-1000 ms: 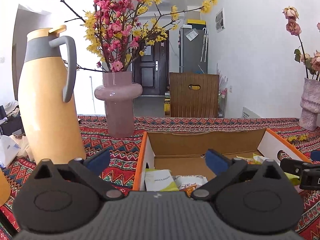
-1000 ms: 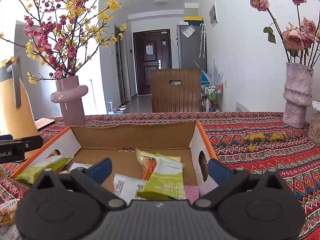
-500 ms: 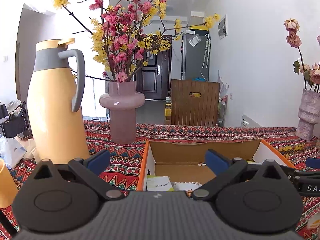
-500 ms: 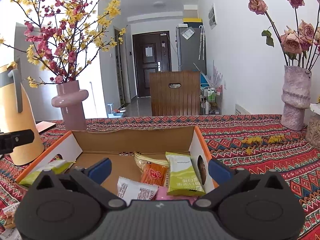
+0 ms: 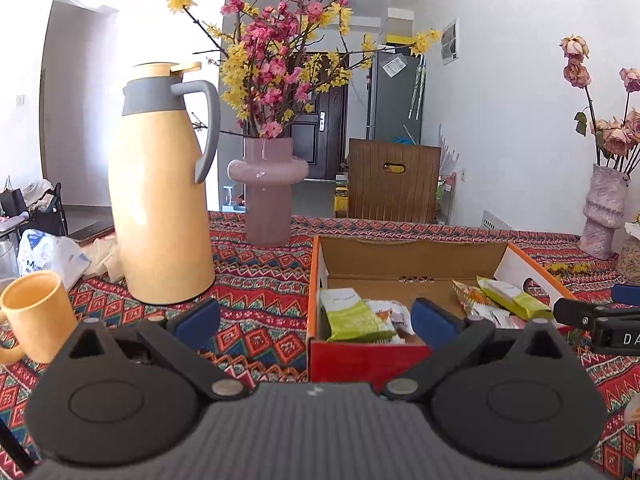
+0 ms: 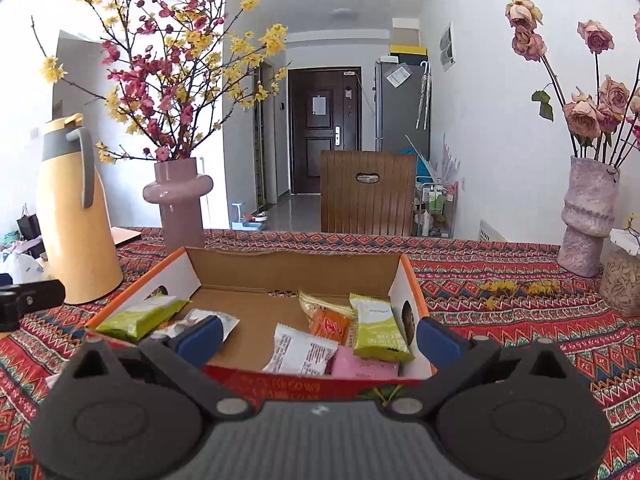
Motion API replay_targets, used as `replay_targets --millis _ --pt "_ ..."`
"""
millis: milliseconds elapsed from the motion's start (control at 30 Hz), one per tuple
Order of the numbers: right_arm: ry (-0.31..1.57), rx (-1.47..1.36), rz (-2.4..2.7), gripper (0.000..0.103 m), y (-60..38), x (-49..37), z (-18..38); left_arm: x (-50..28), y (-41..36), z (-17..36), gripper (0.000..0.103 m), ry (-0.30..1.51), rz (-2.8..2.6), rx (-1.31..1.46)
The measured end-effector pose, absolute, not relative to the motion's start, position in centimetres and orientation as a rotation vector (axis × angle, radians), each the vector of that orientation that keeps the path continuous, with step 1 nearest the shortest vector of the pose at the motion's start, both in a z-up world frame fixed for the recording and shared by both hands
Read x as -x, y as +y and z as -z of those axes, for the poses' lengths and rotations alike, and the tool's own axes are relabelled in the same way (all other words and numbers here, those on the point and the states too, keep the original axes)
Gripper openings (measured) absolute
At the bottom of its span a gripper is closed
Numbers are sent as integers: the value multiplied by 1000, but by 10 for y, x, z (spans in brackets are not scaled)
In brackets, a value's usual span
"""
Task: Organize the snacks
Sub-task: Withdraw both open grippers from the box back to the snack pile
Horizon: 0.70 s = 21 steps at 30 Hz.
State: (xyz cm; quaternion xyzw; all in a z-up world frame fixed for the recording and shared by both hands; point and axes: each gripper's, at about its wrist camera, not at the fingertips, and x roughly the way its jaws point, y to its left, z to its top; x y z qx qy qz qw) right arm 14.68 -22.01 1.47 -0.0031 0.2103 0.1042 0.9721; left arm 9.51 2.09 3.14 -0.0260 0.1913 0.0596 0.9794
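Glossy wrapped snacks, two green packets (image 6: pixel 379 328), an orange one (image 6: pixel 330 325), white (image 6: pixel 299 350) and pink (image 6: pixel 362 364), lie loose in a shallow cardboard box (image 6: pixel 292 268) with orange rims on the patterned desk (image 6: pixel 500 316). We hold the left gripper (image 5: pixel 316 320) and right gripper (image 6: pixel 318 336) spread wide and empty before it. A yellow jug (image 5: pixel 160 200) and mauve vase (image 5: pixel 267 196) stand left of the box.
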Motion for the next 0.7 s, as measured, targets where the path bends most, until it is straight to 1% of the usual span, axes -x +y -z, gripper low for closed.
replay_targets --millis 400,700 --pt "494 47 -239 103 -216 -95 -4 -42 25 -12 103 451 -140 63" --pt "558 63 -239 103 -224 -62 9 -22 20 6 103 521 -122 87"
